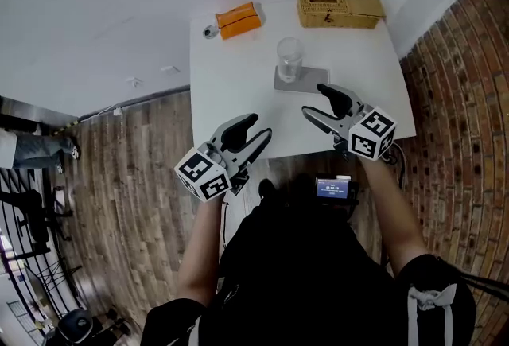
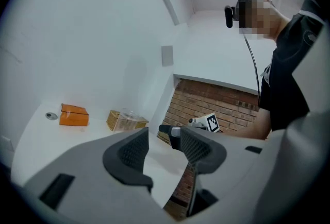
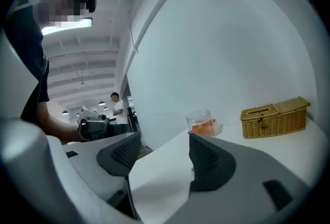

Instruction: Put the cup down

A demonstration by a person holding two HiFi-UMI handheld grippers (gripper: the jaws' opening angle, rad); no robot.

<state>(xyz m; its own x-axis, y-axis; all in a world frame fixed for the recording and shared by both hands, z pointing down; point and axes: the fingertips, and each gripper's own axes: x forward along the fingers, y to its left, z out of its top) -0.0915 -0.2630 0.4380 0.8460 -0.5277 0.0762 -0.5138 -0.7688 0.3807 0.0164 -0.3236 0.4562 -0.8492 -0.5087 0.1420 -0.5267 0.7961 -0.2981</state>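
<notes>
Head view: a white table stands against a white wall, with wood-plank floor to its left and a brick wall to its right. The clear cup stands upright on a grey mat near the table's middle. An orange box and a wicker basket lie at the far edge. The left gripper hovers at the near edge. The right gripper is just short of the mat, apart from the cup.

Left gripper view: the jaws stand apart with nothing between them, only tabletop and brick behind. The cup sits well ahead, in front of the basket, with the orange box to its left.

Right gripper view: these jaws are spread too and grip nothing; bare tabletop shows in the gap. The cup stands beyond the right-hand jaw, untouched. The basket is farther right, and a person stands far back in the room.
</notes>
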